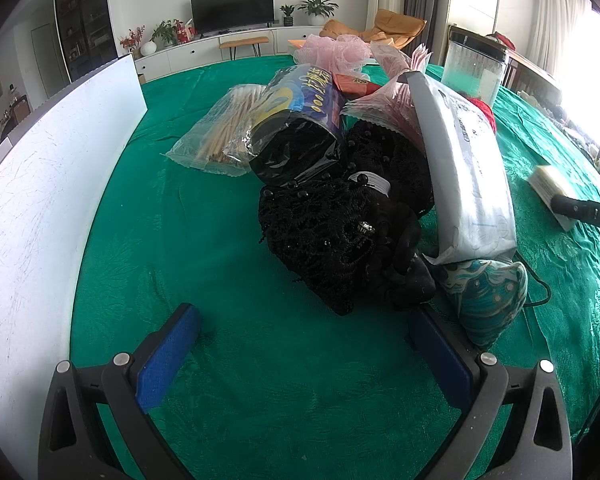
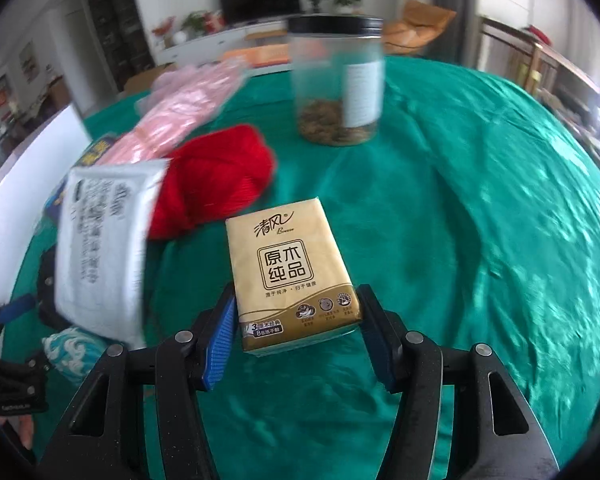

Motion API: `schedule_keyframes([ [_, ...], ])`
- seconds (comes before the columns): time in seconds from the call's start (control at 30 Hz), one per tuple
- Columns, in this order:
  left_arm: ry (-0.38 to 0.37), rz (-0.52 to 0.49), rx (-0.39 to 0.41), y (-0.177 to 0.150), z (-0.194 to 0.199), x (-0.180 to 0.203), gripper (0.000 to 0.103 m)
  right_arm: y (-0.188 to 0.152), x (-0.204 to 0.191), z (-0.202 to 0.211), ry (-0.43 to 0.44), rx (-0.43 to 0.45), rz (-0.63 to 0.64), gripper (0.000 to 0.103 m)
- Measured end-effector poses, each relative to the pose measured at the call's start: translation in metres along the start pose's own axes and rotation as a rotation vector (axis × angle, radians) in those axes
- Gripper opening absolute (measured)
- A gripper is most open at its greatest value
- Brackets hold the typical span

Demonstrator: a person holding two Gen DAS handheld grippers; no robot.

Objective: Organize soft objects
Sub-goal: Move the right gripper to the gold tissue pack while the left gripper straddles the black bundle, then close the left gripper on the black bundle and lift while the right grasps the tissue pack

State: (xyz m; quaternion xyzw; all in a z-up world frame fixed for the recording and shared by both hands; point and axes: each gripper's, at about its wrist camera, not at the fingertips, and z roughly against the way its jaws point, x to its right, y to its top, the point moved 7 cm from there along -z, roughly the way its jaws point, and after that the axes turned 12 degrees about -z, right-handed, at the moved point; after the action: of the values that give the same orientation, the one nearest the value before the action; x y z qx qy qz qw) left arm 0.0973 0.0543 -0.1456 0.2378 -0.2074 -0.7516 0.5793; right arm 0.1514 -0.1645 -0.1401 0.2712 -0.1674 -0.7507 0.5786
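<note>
My right gripper [image 2: 296, 320] is shut on a gold tissue pack [image 2: 290, 268] and holds it above the green tablecloth [image 2: 480, 200]. The same pack shows in the left wrist view [image 1: 550, 192] at the far right. My left gripper [image 1: 304, 320] is open and empty, low over the cloth, just in front of a black lace bundle [image 1: 324, 236]. A pile lies behind it: a grey-white soft pack [image 1: 468, 168], a teal patterned pouch [image 1: 488, 296], a black roll in a blue wrapper [image 1: 300, 128], pink mesh [image 1: 336, 54] and red yarn [image 2: 216, 184].
A white board [image 1: 48, 184] stands along the table's left side. A bag of wooden sticks [image 1: 220, 132] lies at the pile's left. A clear jar with a black lid [image 2: 338, 80] stands at the far side. A black cable [image 1: 540, 292] runs by the pouch.
</note>
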Motion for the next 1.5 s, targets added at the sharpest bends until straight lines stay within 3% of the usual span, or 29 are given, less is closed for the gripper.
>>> schedule_keyframes([
  [0.03, 0.0, 0.0, 0.0, 0.0, 0.0, 0.0, 0.103, 0.001, 0.019, 0.0, -0.033, -0.003, -0.05, 0.061],
  [0.1, 0.0, 0.0, 0.0, 0.0, 0.0, 0.0, 0.103, 0.005, 0.033, 0.006, -0.003, 0.003, -0.096, 0.061],
  [0.17, 0.0, 0.0, 0.0, 0.0, 0.0, 0.0, 0.103, 0.006, 0.034, 0.015, -0.059, 0.038, -0.042, 0.065],
  [0.27, -0.001, 0.0, 0.0, 0.0, 0.0, 0.0, 0.103, -0.002, 0.025, 0.015, -0.064, 0.024, 0.0, 0.075],
  [0.33, -0.003, -0.001, 0.0, 0.0, 0.0, 0.0, 0.103, -0.01, 0.021, 0.009, -0.061, -0.003, -0.008, 0.076],
  [0.5, -0.043, -0.017, -0.052, -0.006, 0.008, -0.002, 0.103, -0.015, 0.02, 0.006, -0.095, 0.027, 0.007, 0.079],
  [0.53, -0.062, 0.001, -0.034, -0.005, 0.015, -0.004, 0.103, -0.017, 0.019, 0.007, -0.094, 0.034, 0.009, 0.081],
  [0.63, -0.091, 0.003, 0.049, 0.013, 0.032, -0.008, 0.103, -0.018, 0.018, 0.008, -0.092, 0.043, 0.006, 0.082],
  [0.77, -0.025, -0.083, 0.033, 0.044, 0.017, -0.001, 0.101, -0.017, 0.019, 0.006, -0.094, 0.044, 0.003, 0.084],
  [0.83, -0.029, -0.117, 0.012, 0.053, 0.002, 0.007, 0.087, -0.017, 0.018, 0.006, -0.092, 0.043, 0.004, 0.085],
  [0.9, -0.087, -0.128, -0.018, 0.056, -0.01, 0.015, 0.047, -0.016, 0.018, 0.006, -0.088, 0.041, 0.007, 0.085],
  [0.97, -0.136, -0.112, -0.045, 0.051, -0.009, 0.02, 0.031, -0.016, 0.017, 0.006, -0.083, 0.036, 0.012, 0.085],
  [1.0, -0.147, -0.112, -0.051, 0.045, -0.003, 0.019, 0.029, -0.016, 0.017, 0.006, -0.08, 0.032, 0.016, 0.085],
  [1.13, -0.166, -0.135, -0.088, 0.007, 0.033, 0.015, 0.033, -0.015, 0.018, 0.008, -0.071, 0.015, 0.007, 0.085],
  [1.17, -0.155, -0.139, -0.09, 0.0, 0.038, 0.014, 0.05, -0.014, 0.018, 0.007, -0.071, 0.01, 0.001, 0.085],
  [1.2, -0.139, -0.143, -0.09, -0.004, 0.041, 0.013, 0.08, -0.014, 0.018, 0.007, -0.074, 0.005, -0.004, 0.085],
  [1.27, -0.09, -0.161, -0.049, -0.003, 0.043, 0.011, 0.1, -0.012, 0.018, 0.006, -0.076, -0.008, -0.019, 0.085],
  [1.4, -0.018, -0.227, -0.046, 0.005, 0.031, 0.018, 0.099, -0.006, 0.021, 0.005, -0.033, -0.049, -0.048, 0.086],
  [1.43, 0.0, -0.245, -0.057, 0.006, 0.027, 0.019, 0.094, -0.003, 0.023, 0.004, -0.022, -0.061, -0.054, 0.085],
  [1.5, 0.017, -0.265, -0.094, 0.003, 0.019, 0.019, 0.034, 0.004, 0.025, 0.003, 0.014, -0.089, -0.048, 0.084],
])
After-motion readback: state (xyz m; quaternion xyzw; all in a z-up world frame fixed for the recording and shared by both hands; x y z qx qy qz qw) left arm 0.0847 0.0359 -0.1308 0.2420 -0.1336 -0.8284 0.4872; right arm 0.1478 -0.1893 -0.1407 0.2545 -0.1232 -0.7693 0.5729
